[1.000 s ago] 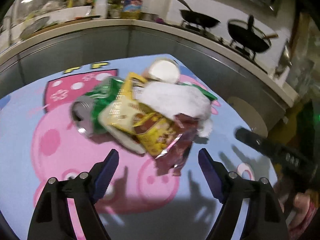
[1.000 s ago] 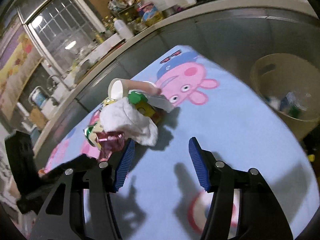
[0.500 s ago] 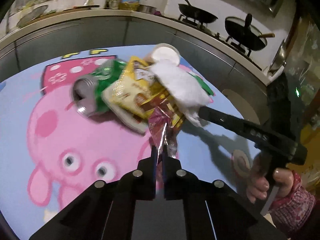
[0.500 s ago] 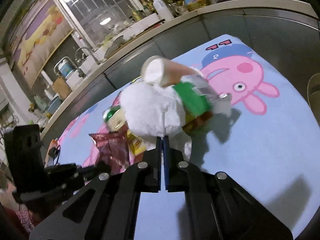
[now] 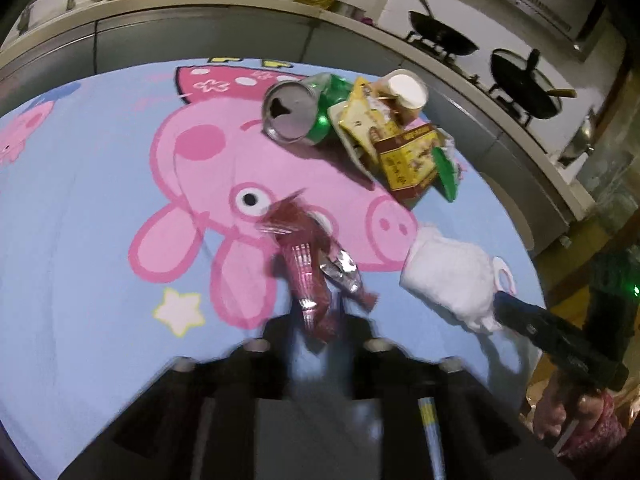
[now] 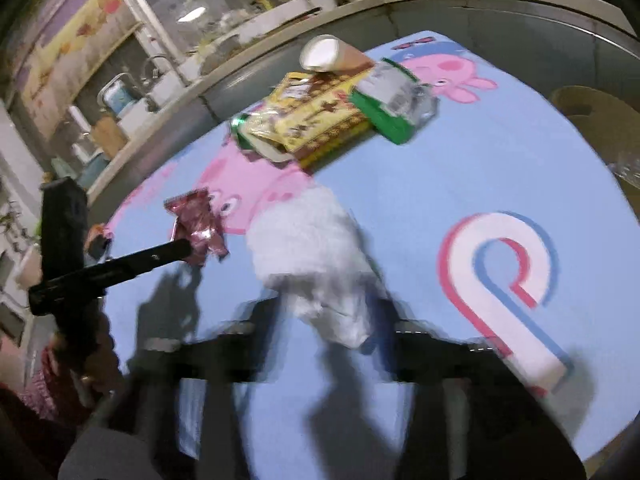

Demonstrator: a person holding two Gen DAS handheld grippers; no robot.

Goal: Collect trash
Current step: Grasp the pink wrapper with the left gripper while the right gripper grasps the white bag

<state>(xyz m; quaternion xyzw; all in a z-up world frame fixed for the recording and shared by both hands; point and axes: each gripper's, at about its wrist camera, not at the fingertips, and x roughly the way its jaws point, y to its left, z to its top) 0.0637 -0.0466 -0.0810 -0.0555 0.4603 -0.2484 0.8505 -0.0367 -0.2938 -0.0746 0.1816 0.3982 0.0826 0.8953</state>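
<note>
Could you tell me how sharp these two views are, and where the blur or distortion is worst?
Left wrist view: the green can is fairly crisp, the left hand-held gripper and its red wrapper smeared, counter lines bowed by fisheye. Right wrist view: heavier motion blur, worst on the right hand-held gripper and white tissue.

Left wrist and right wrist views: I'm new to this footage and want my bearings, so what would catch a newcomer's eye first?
The bright blue cartoon-pig cloth fills both views. Each gripper holds one piece of trash above it: the left gripper pinches a crinkled red foil wrapper, the right gripper a wad of white tissue. Farther back lies the remaining heap: a green can, yellow snack packets and a paper cup.
</note>
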